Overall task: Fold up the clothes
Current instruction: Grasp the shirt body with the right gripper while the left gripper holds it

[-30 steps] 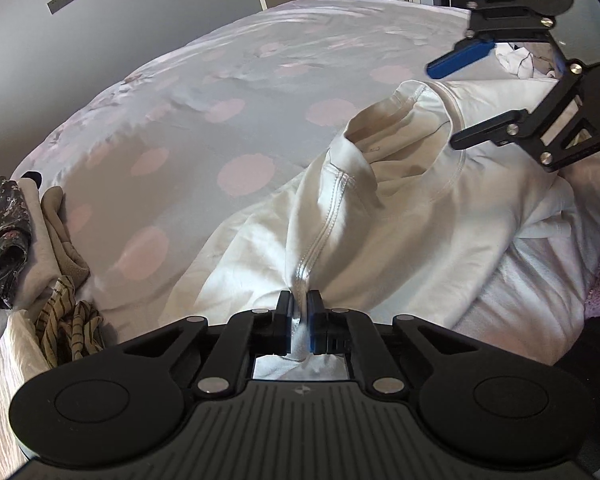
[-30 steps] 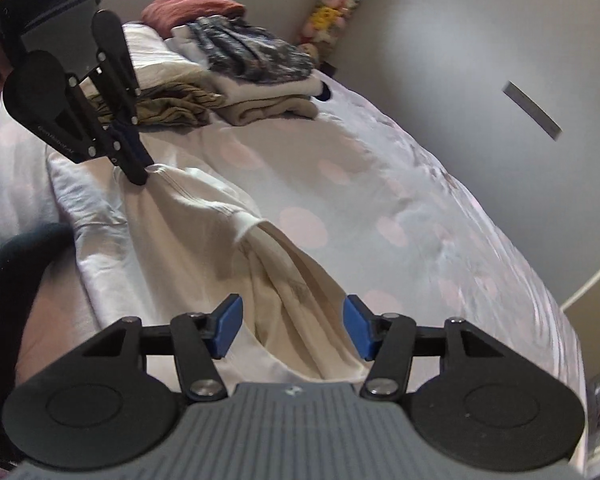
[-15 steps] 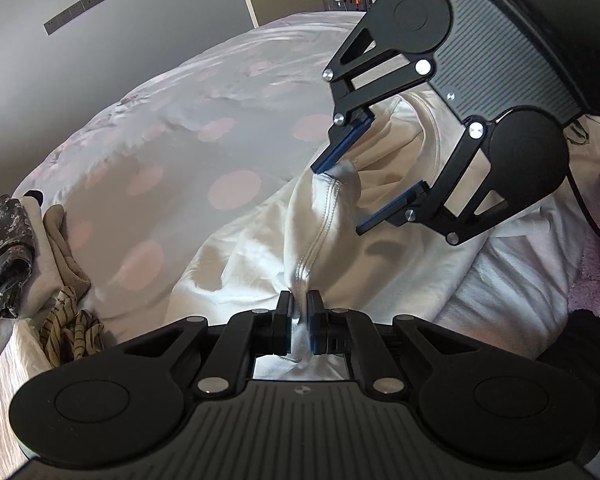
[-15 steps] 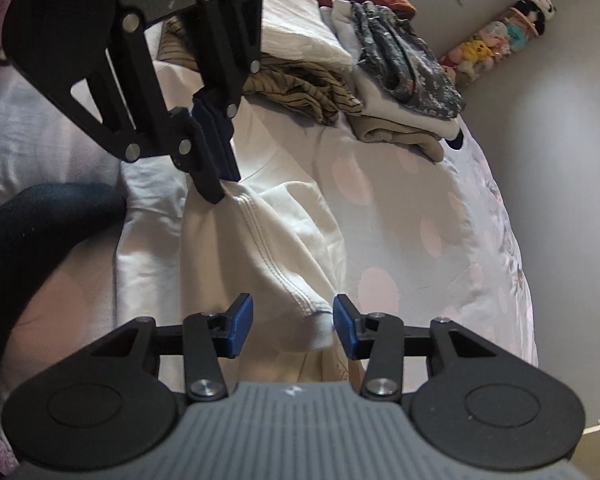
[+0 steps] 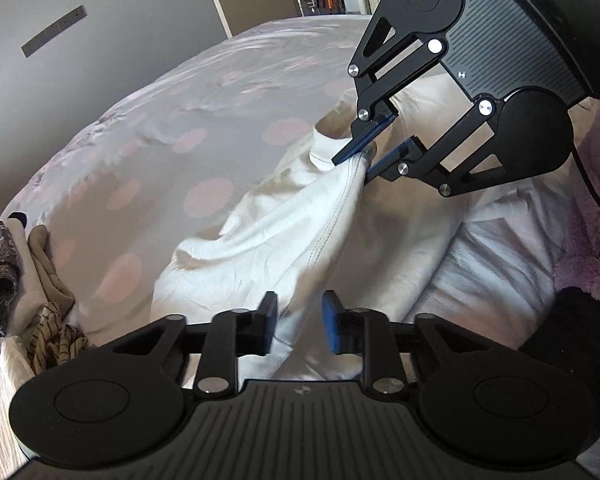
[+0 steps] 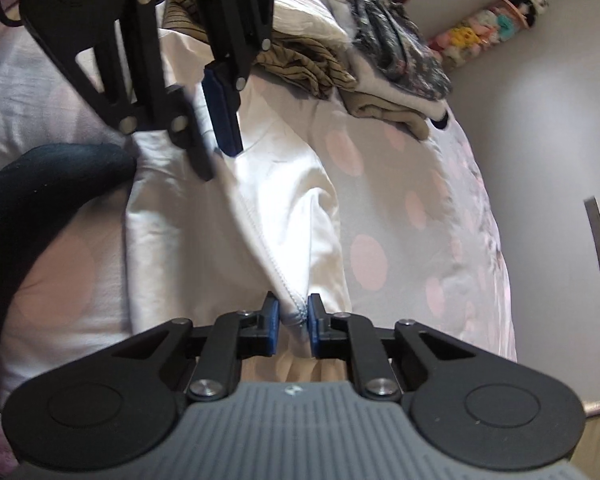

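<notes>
The white cotton garment with a double-stitched seam [image 5: 300, 240] lies bunched on the bed with the grey cover dotted in pale pink [image 5: 204, 128], near its close edge, and the stitched seam runs as a ridge from one claw to the other (that line is its long axis at present). The right claw [image 6: 293, 326] has just been closing and now pinches the seam's end, its blue pads [image 6: 273, 326] pressing the gathered hem from both sides; in the left wrist view the same claw bites the cloth at the high end of the ridge. The left claw [image 5: 300, 320] has just been opening and stands spread, the cloth running loose between its pads without being gripped. So the garment hangs from the right claw alone, stretching away and down toward the left, and the left is the nearer one to the free lower end. I judge the coming move turns on the left claw taking a fresh hold along that seam. A stack of folded clothes, patterned and beige [image 6: 384, 60], sits well apart beyond the garment. No writing or label is readable.
</notes>
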